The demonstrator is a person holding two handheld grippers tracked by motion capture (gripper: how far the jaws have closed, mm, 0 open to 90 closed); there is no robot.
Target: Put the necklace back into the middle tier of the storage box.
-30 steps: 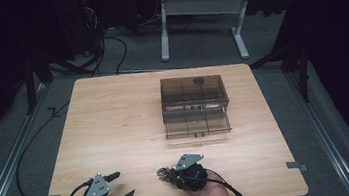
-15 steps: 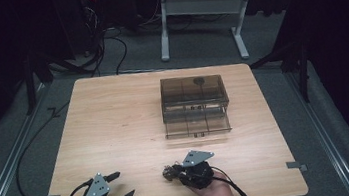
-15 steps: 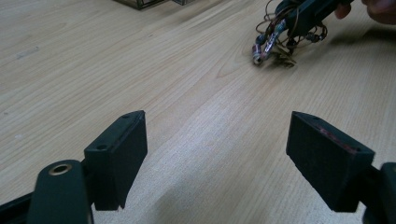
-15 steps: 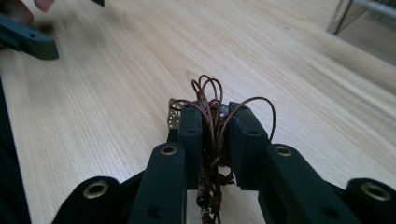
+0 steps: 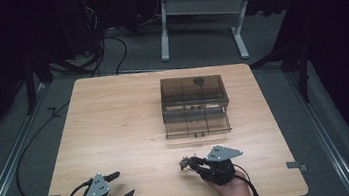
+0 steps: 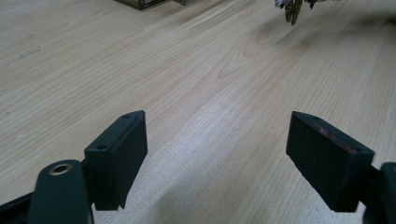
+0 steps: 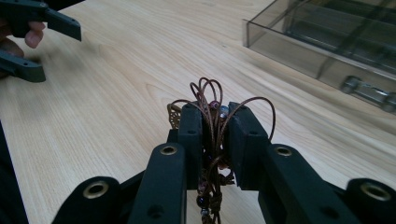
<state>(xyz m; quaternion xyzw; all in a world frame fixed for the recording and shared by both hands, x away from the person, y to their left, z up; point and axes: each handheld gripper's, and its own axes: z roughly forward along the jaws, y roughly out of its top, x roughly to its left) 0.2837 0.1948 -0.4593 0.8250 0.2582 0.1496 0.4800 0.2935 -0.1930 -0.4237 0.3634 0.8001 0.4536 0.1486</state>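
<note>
A bundle of brown cord jewellery with small beads (image 7: pixel 206 89) is pinched between the pads of my right gripper (image 7: pixel 215 116), whose jaws have just been closing on it. Its loops stick out past the fingertips. In the high view the right gripper (image 5: pixel 189 163) hovers near the table's front edge, right of centre, pointing left, with the cord bundle (image 5: pixel 184 163) at its tip. My left gripper (image 5: pixel 123 185) rests at the front left, open. Between its wide-apart jaws (image 6: pixel 217 140) there is bare wood. The hanging cord bundle (image 6: pixel 293 8) shows far off in the left gripper view.
A smoked transparent drawer box (image 5: pixel 193 91) stands right of the table's centre, its lower drawer (image 5: pixel 197 127) pulled out toward me, divided into compartments. The drawer's metal handle (image 7: pixel 366 91) lies ahead and right of the right gripper. Bare wooden tabletop (image 5: pixel 115 120) spreads to the left.
The right gripper has moved to the right and lifted slightly, carrying the cord bundle. The left gripper has stayed where it was.
</note>
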